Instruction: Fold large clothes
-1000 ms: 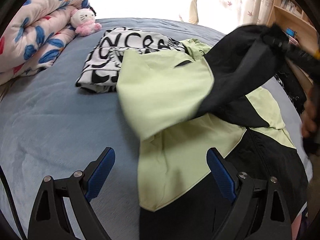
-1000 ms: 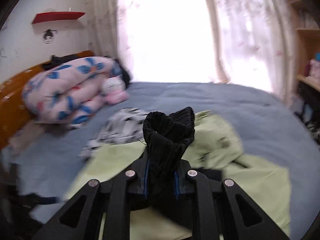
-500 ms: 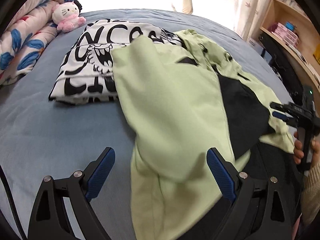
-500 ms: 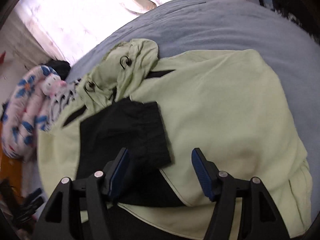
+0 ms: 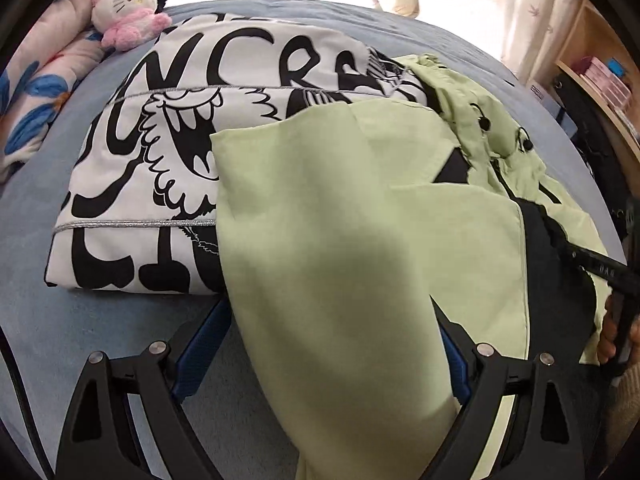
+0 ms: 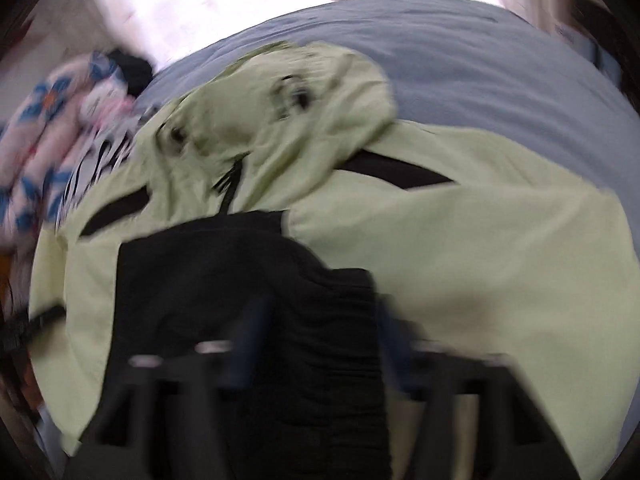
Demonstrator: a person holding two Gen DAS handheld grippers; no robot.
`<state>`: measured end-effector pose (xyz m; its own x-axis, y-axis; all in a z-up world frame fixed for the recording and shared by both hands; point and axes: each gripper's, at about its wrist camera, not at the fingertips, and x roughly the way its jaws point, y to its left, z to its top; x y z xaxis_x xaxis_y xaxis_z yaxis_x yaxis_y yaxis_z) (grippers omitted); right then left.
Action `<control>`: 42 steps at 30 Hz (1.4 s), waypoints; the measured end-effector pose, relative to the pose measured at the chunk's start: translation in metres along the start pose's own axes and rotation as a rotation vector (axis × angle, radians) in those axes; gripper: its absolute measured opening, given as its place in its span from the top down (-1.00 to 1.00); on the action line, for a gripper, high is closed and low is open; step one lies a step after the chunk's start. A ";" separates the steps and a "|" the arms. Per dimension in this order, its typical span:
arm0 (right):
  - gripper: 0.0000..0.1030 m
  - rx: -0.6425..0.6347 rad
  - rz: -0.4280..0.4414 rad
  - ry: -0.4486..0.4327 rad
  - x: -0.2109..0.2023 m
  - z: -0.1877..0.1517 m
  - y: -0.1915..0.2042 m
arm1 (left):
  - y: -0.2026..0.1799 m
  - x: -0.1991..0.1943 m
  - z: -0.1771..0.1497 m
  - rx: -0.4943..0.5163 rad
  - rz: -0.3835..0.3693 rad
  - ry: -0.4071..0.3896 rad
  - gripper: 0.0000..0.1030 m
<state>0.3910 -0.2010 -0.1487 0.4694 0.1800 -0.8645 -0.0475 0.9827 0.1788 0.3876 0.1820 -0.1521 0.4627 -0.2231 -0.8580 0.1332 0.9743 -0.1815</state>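
The green jacket (image 5: 360,240) is spread on the bed (image 5: 60,320), its far-left edge overlapping a folded printed garment (image 5: 160,160). The left gripper (image 5: 320,356) is spread wide around the left sleeve; it should be closed low, near the hem. The right gripper (image 6: 320,344) is blurred over the black cuff (image 6: 240,280), apparently parted.
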 end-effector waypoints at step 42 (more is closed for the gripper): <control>0.06 0.083 -0.257 -0.156 -0.042 -0.005 -0.015 | 0.003 -0.052 0.017 0.000 0.282 -0.197 0.33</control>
<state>0.3679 -0.2234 -0.1170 0.5862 -0.0894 -0.8052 0.1599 0.9871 0.0069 0.3790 0.1955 -0.0998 0.6419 0.0534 -0.7649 -0.0237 0.9985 0.0498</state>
